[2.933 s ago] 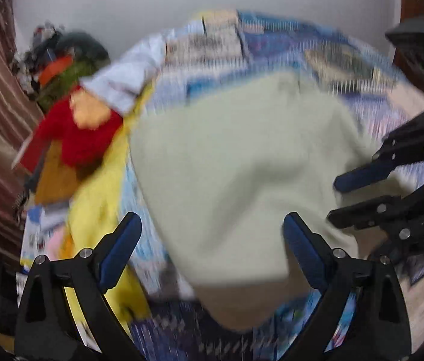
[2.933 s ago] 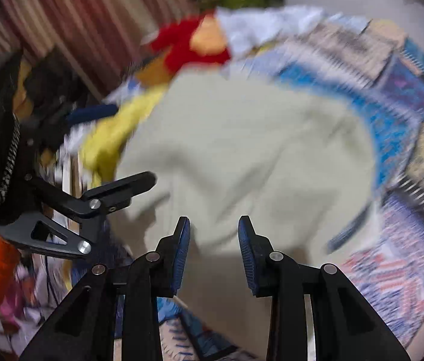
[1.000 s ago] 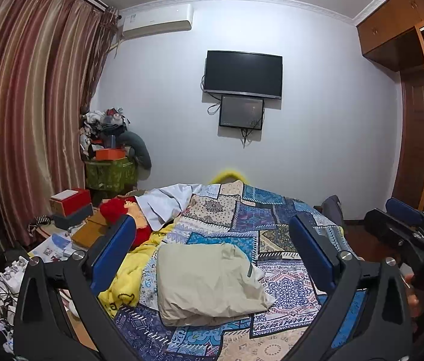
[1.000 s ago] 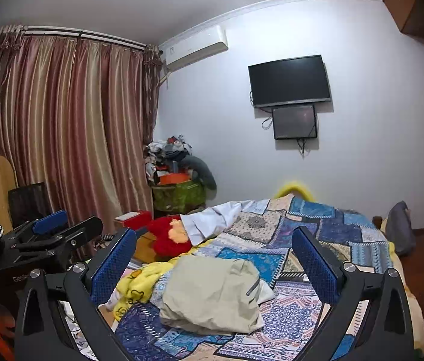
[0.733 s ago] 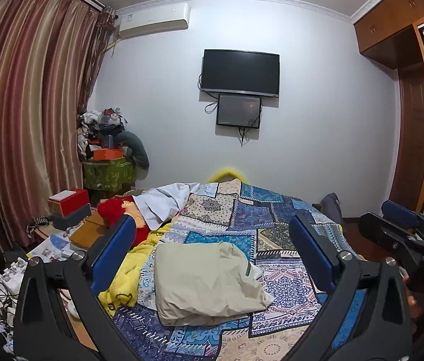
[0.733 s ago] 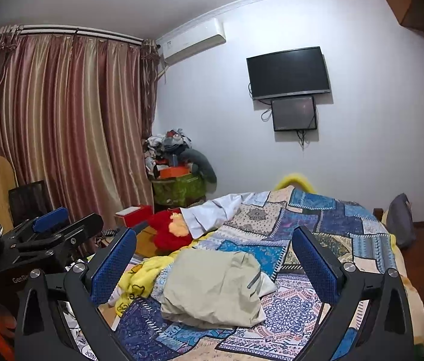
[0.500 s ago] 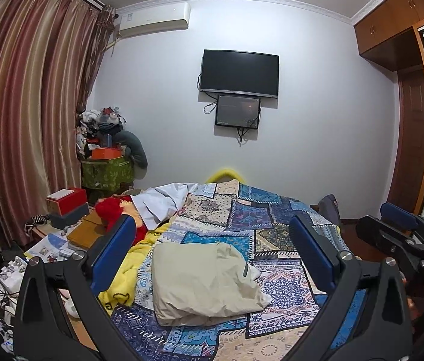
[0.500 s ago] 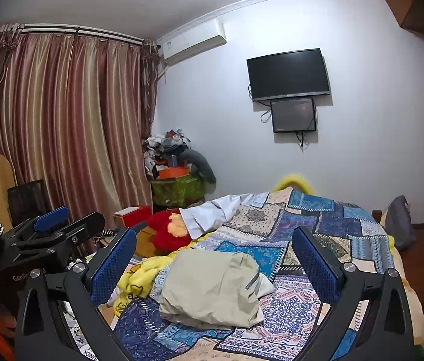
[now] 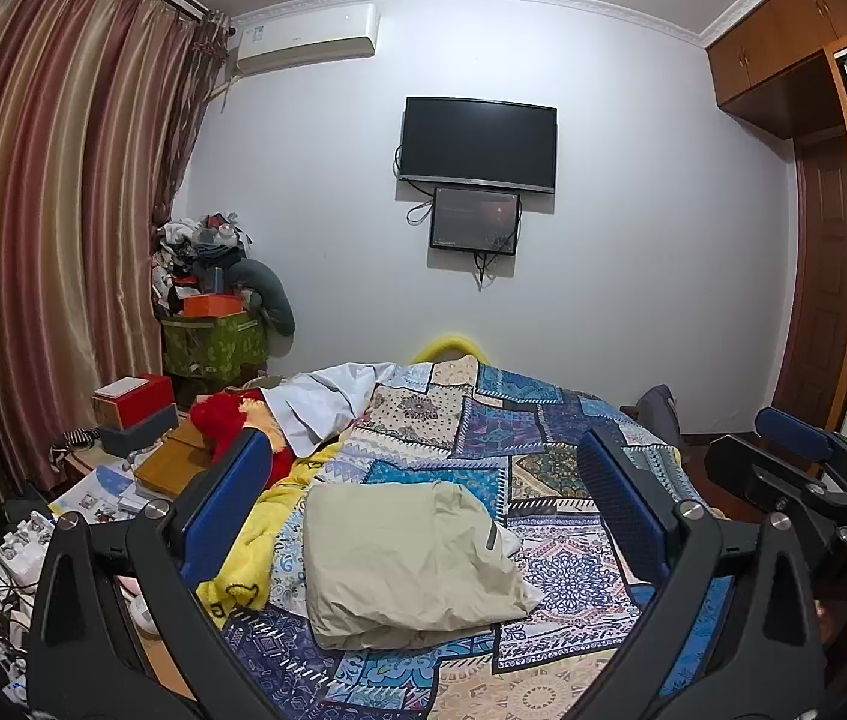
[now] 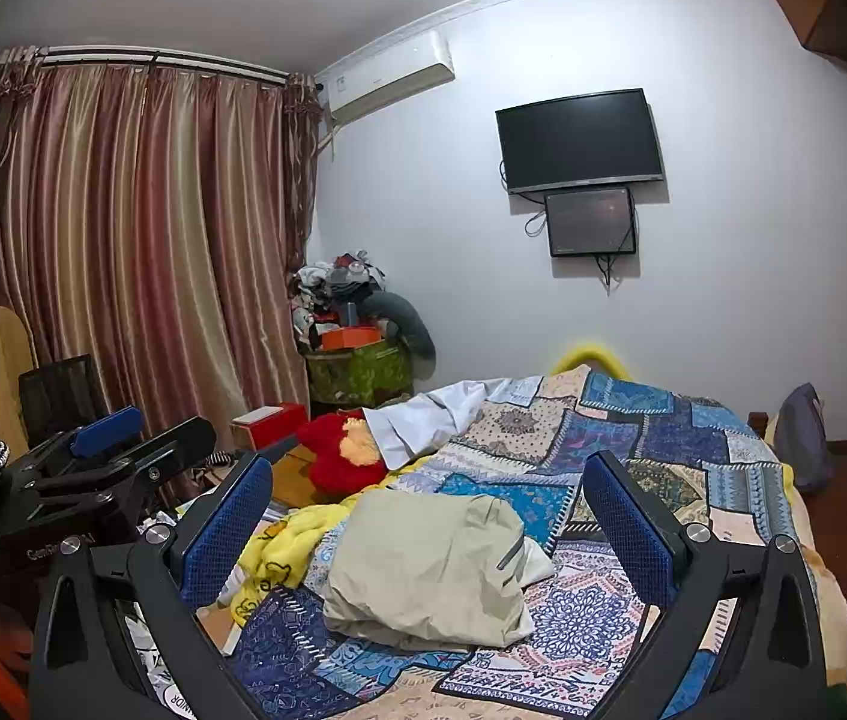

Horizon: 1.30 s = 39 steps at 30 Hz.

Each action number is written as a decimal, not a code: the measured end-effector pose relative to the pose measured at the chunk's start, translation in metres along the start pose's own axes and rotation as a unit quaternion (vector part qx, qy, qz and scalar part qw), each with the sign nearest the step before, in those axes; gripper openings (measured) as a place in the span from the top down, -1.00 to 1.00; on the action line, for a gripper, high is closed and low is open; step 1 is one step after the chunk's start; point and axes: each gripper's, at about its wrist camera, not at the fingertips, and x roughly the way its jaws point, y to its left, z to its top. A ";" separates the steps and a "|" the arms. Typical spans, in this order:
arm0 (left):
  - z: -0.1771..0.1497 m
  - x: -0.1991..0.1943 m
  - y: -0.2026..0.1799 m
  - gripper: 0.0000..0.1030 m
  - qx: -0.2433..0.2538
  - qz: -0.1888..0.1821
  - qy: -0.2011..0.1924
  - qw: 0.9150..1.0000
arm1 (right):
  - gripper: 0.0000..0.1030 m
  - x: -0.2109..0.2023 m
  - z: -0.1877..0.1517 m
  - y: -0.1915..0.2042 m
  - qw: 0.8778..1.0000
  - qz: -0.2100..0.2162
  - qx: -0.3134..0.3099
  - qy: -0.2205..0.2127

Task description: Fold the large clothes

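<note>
A folded beige garment [image 9: 405,558] [image 10: 432,561] lies on the patchwork bedspread [image 9: 519,438] [image 10: 645,438], near the bed's front left. My left gripper [image 9: 423,504] is held back from the bed, open, with nothing between its blue pads. My right gripper [image 10: 429,516] is likewise open and empty, well away from the garment. The right gripper [image 9: 795,474] also shows at the right edge of the left wrist view. At the left edge of the right wrist view the left gripper [image 10: 117,444] shows.
A yellow blanket [image 9: 255,534], a red plush toy [image 10: 339,450] and a white cloth [image 9: 321,402] lie along the bed's left side. Boxes and papers [image 9: 135,414] crowd the left floor. Curtains [image 10: 123,252], a wall television [image 9: 477,144] and a wooden door [image 9: 825,288] surround the bed.
About three seconds ago both grippers were close over the beige garment, the right nearly shut. Both have since pulled back and stand open; the garment lies folded. In the last second, almost nothing moved.
</note>
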 end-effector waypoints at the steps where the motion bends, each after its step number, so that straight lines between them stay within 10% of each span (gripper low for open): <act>1: 0.000 0.000 0.000 -0.99 0.000 -0.001 0.000 1.000 | -1.00 0.000 0.000 -0.001 1.000 0.000 0.001 0.001; 39: -0.003 0.004 -0.006 -0.99 0.014 -0.040 0.001 0.999 | -1.00 0.001 -0.004 -0.005 1.000 -0.010 0.010 0.002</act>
